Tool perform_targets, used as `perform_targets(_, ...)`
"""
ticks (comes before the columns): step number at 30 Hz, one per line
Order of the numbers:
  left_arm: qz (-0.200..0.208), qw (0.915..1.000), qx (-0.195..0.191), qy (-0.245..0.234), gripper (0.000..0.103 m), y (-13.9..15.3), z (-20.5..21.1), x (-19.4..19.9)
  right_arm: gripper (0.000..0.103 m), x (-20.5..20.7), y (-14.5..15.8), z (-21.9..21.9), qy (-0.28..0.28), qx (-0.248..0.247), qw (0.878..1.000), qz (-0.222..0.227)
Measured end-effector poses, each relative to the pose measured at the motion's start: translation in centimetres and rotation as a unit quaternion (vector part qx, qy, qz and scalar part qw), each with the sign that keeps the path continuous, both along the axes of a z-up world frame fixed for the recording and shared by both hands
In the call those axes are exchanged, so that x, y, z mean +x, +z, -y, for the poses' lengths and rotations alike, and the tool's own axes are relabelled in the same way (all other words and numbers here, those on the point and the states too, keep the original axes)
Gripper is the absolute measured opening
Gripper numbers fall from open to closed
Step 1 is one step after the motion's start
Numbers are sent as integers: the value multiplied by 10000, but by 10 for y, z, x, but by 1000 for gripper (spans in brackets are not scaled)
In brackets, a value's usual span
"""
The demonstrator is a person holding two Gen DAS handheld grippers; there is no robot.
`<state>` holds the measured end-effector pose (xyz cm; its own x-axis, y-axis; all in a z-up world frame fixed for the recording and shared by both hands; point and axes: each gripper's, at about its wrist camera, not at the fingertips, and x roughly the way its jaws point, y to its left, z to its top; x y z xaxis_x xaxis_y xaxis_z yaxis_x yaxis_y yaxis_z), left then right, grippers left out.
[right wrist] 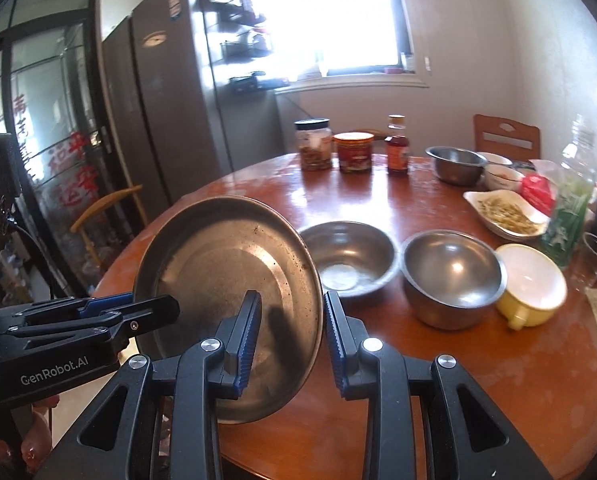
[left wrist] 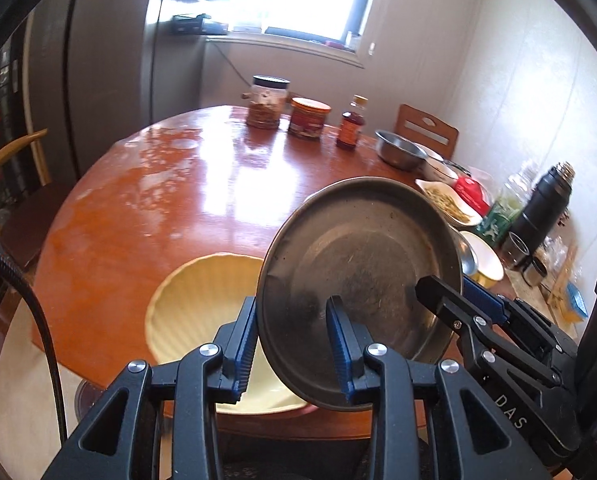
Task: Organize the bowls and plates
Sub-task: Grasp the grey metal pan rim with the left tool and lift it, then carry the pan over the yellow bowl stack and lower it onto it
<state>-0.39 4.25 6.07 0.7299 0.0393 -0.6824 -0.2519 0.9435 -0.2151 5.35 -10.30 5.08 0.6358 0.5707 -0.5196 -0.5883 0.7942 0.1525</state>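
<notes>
A round steel plate (left wrist: 362,264) (right wrist: 226,272) hangs tilted above the near edge of the brown round table (left wrist: 158,200) (right wrist: 478,360). My left gripper (left wrist: 292,312) is shut on its left rim, and its black tip (right wrist: 166,306) also shows in the right wrist view. My right gripper (right wrist: 292,304) is shut on the opposite rim, and it appears in the left wrist view as a black arm with blue pads (left wrist: 450,300). Below the plate a cream fluted dish (left wrist: 202,304) rests on the table. Two steel bowls (right wrist: 350,256) (right wrist: 452,276) sit side by side just beyond the plate.
A yellow cup with a white lid (right wrist: 532,286), a white dish of food (right wrist: 506,212) and another steel bowl (right wrist: 454,164) crowd the right side. Two jars (right wrist: 313,144) (right wrist: 353,152) and a bottle (right wrist: 397,148) stand at the far edge. A black flask (left wrist: 542,204) stands right.
</notes>
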Motion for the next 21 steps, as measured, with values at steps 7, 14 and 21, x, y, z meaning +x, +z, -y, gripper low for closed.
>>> perform_targets(7,45,9993,-25,374,37,1,-32,-15,33,-5,1,-41,398,-33,9992,36)
perform_targets(14,-80,9988,-138,470,37,-13,-46,-11,34,-3,-9,-64,476,-138,9988,-49)
perform_targets(21,-221,9985,-205,454,37,-26,-51,-2,34,5,-22,-72,434,-245,9985,-232)
